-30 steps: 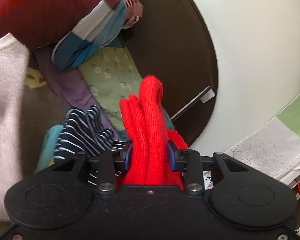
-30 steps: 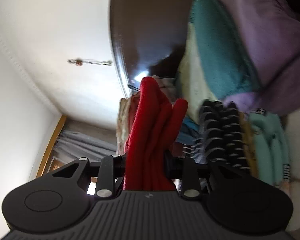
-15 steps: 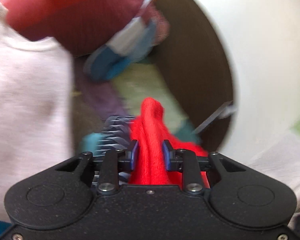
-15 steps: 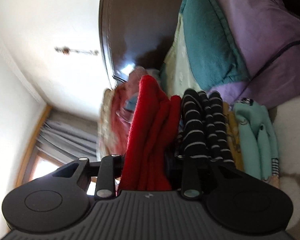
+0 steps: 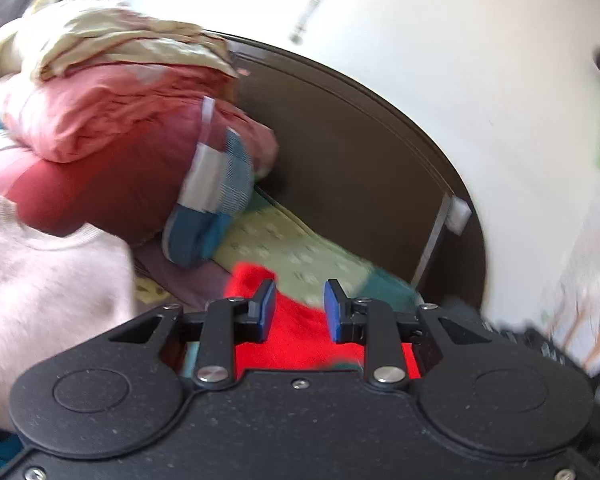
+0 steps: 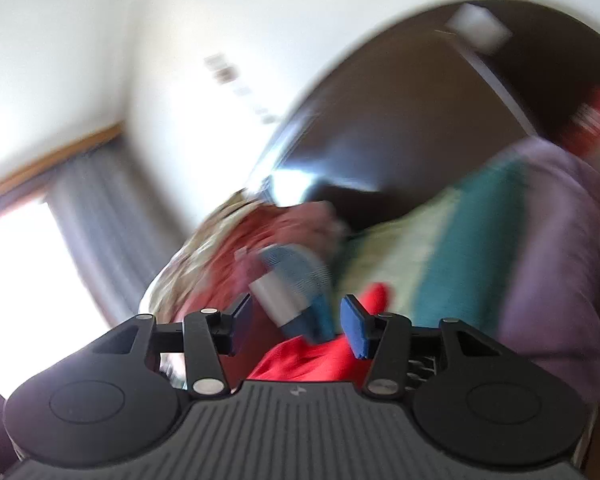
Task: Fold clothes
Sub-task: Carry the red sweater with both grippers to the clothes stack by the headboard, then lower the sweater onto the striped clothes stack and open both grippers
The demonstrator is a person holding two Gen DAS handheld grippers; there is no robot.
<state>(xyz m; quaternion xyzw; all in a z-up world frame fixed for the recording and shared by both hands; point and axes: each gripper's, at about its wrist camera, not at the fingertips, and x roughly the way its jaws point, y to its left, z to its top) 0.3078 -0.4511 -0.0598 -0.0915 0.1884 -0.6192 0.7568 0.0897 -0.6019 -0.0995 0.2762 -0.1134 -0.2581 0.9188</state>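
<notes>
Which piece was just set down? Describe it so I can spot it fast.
Start at the dark curved headboard, then the green floral sheet below it. Right under the left gripper lies the red knit garment, the only bright red piece, unlike the dull pink bundle beside it.

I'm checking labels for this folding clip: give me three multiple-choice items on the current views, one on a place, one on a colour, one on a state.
1. In the left wrist view, where is the red garment?
A. low between the left gripper's fingers
B. on a hanger
C. on the floor
2. What colour are the finger pads?
A. yellow
B. blue
C. white
3. How is the right gripper?
A. shut on the garment
B. shut, empty
C. open

Answers: A, red cloth fills the gap below the fingertips. B, both pads show blue. C, its jaws have just been opening and stand apart, one pad clear of the red garment lying low between them.
</notes>
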